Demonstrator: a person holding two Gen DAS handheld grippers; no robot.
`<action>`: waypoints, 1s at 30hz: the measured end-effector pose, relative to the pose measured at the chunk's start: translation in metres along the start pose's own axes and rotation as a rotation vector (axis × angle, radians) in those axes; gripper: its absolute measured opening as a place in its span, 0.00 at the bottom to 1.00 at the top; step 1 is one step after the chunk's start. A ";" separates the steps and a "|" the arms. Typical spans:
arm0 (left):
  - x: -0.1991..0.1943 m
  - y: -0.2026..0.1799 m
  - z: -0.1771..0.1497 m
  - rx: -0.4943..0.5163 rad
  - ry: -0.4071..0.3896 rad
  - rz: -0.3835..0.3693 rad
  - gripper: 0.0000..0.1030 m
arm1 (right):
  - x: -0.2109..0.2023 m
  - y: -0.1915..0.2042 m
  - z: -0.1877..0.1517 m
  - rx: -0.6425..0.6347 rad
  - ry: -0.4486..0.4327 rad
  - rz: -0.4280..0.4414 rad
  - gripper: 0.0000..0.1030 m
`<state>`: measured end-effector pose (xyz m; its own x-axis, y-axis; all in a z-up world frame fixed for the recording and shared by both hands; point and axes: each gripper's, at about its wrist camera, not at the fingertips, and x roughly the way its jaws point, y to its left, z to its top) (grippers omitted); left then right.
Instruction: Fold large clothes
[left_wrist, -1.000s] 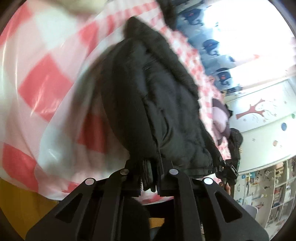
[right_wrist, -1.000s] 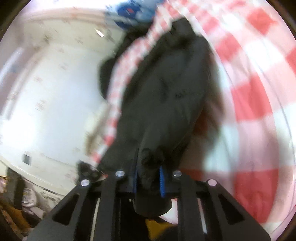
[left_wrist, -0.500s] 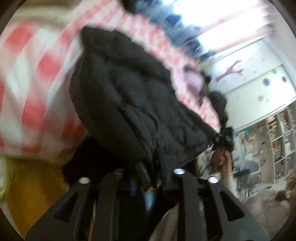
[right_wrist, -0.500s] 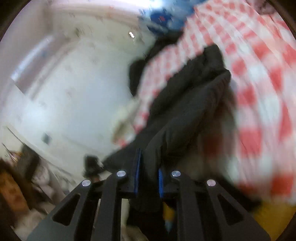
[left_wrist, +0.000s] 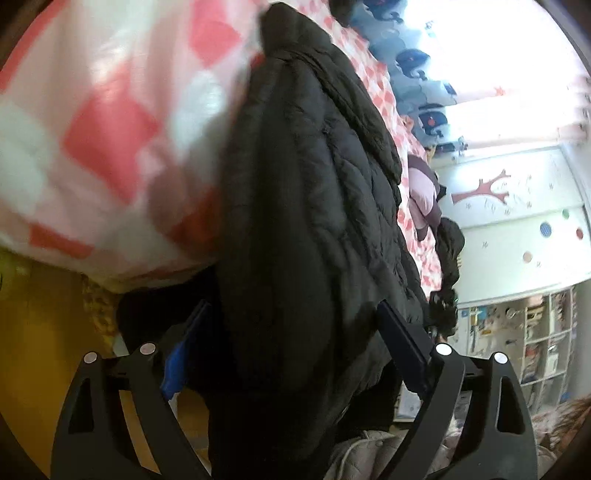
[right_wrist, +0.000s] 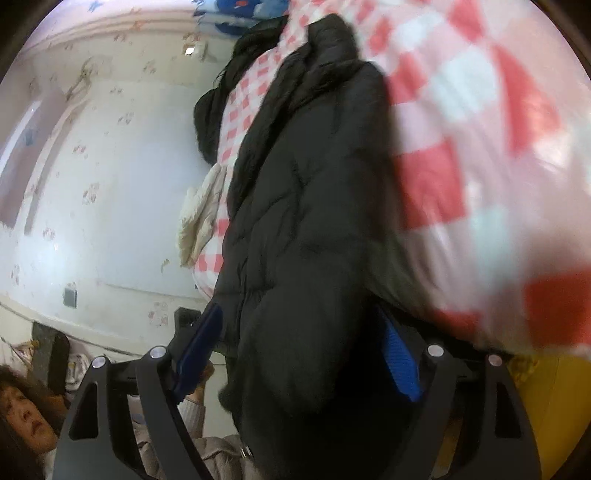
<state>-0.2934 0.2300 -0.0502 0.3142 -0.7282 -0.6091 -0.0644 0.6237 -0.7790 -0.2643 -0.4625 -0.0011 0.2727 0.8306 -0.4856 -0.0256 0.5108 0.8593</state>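
Left hand-held gripper (left_wrist: 295, 332): jaws wide, just been opening; a fold of the black padded jacket (left_wrist: 314, 206) sits between them, pads not pressing it.
Jacket: draped over the near edge of the checked bed (left_wrist: 110, 129), long axis running straight away from both grippers up the bed, hem end hanging nearest.
Right hand-held gripper (right_wrist: 299, 343): spread wide too, just been opening, jacket (right_wrist: 306, 221) bulging loose between the blue pads.
Nearer hand: neither, they flank the same hem.
Pose: both tipped downward along the jacket.
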 end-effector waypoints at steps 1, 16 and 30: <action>0.004 -0.008 0.002 0.018 -0.014 0.025 0.63 | 0.003 0.003 0.001 -0.009 -0.002 -0.011 0.44; -0.024 -0.033 -0.028 0.166 0.089 0.025 0.56 | -0.050 0.037 -0.028 -0.093 -0.059 0.000 0.20; -0.005 -0.011 -0.028 0.081 -0.001 0.000 0.23 | -0.027 0.017 -0.043 -0.057 -0.034 0.066 0.22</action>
<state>-0.3206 0.2182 -0.0427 0.3147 -0.7282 -0.6089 0.0122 0.6445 -0.7645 -0.3133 -0.4664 0.0197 0.3011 0.8552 -0.4219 -0.0986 0.4679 0.8782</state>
